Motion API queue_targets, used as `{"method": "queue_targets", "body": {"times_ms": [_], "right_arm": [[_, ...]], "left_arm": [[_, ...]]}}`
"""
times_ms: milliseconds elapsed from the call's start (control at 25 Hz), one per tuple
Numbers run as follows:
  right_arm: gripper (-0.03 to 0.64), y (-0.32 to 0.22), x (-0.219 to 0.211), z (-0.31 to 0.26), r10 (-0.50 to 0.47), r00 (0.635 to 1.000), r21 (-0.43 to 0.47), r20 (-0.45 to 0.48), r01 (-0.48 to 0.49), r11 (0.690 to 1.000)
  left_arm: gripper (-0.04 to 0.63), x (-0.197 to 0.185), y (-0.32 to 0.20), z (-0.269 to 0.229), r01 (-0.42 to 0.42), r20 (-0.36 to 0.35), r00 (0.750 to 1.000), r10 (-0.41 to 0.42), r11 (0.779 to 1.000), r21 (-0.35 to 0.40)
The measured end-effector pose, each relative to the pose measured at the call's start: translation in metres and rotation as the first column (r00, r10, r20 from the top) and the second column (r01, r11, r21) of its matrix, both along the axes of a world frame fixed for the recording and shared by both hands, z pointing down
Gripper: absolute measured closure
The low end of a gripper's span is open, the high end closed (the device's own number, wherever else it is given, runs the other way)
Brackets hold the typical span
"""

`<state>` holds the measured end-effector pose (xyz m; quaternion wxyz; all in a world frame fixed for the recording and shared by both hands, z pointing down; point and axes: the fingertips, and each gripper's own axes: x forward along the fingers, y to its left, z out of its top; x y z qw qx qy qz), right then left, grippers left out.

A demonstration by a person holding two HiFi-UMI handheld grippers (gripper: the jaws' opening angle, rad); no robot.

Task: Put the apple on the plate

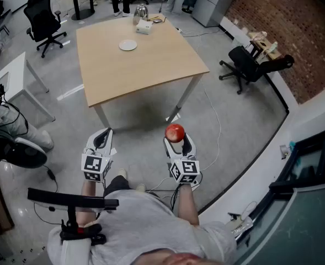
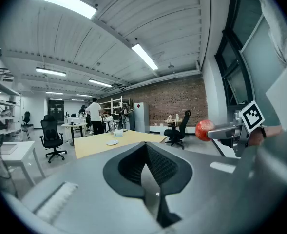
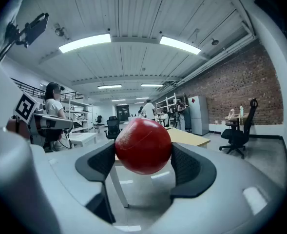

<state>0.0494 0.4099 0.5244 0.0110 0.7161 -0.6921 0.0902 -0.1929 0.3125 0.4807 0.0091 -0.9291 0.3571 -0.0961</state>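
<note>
1. The table (image 1: 140, 59) stands ahead of me across open floor, and I place everything else by it.
2. My right gripper (image 1: 175, 139) hangs short of the table's near edge. Its fingers are spread nearly as wide as they go, with the pads pressed on both sides of the apple.
3. My left gripper (image 2: 148, 165) is beside it, also short of the table, with its pads together and nothing in them.
4. The plate (image 1: 127, 45) lies on the table towards its far edge.
5. The apple (image 3: 143, 145) is in the air, off the table and well apart from the plate. I judge this to be the carry. Next I must walk up, reach over the tabletop and lower the apple before letting go.
6. Whether the plate is bare is too small to tell. The small things at the table's far edge I cannot identify.
</note>
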Motion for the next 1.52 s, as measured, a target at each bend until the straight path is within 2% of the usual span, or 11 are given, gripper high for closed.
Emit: {"method": "queue_targets", "body": {"times_ms": [560, 920, 1160, 1520], "right_arm": [[0.252, 0.011, 0.01, -0.011, 0.019, 1.0, 0.023, 0.008, -0.02, 1.0], [0.252, 0.024, 0.016, -0.008, 0.026, 1.0, -0.025, -0.011, -0.027, 0.999], [0.252, 0.032, 0.058, 0.006, 0.047, 0.999, -0.012, -0.005, -0.047, 0.999], [0.252, -0.025, 0.101, -0.007, 0.086, 0.996, -0.006, 0.0, -0.086, 0.996]], "left_arm": [[0.577, 0.012, 0.006, -0.009, -0.023, -0.009, 1.0, 0.022, 1.0, -0.018], [0.577, 0.021, 0.009, -0.007, -0.057, -0.004, 0.998, 0.057, 0.998, -0.011], [0.577, 0.067, 0.008, 0.003, -0.071, -0.01, 0.997, 0.071, 0.997, -0.006], [0.577, 0.117, -0.06, -0.008, -0.113, -0.008, 0.994, 0.113, 0.994, -0.001]]}}
